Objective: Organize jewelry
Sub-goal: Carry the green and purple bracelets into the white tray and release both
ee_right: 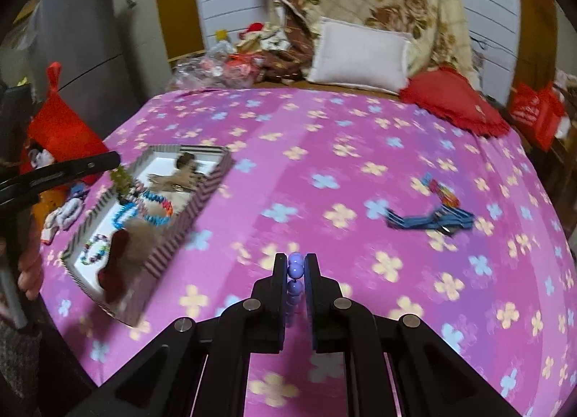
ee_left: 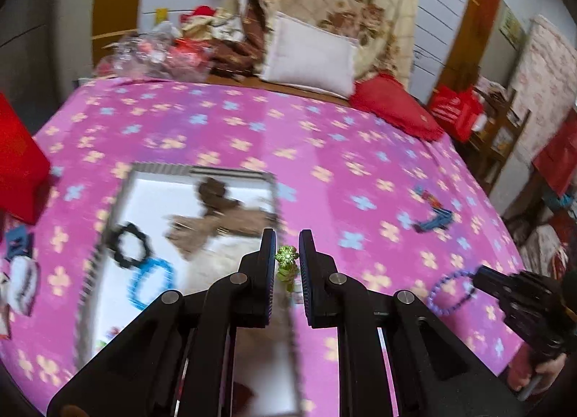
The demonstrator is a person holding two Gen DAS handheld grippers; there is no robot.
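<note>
My left gripper (ee_left: 287, 241) is shut on a green flower-bead bracelet (ee_left: 286, 260) and holds it over the right edge of the striped jewelry box (ee_left: 108, 211). The same box (ee_right: 202, 197) shows in the right wrist view, holding a black scrunchie (ee_left: 130, 244), a blue bracelet (ee_left: 151, 282) and other pieces. My right gripper (ee_right: 295, 262) is shut on a purple bead bracelet (ee_right: 295, 269), seen as a hanging ring (ee_left: 450, 292) in the left wrist view, above the pink floral bedspread (ee_right: 342, 150), right of the box.
A blue hair clip with a colourful piece (ee_right: 432, 215) lies on the bedspread to the right. A white pillow (ee_right: 357, 56), red cushion (ee_right: 454, 100) and folded blanket are at the bed's far end. Red bags stand beside the bed on the left (ee_right: 61, 128).
</note>
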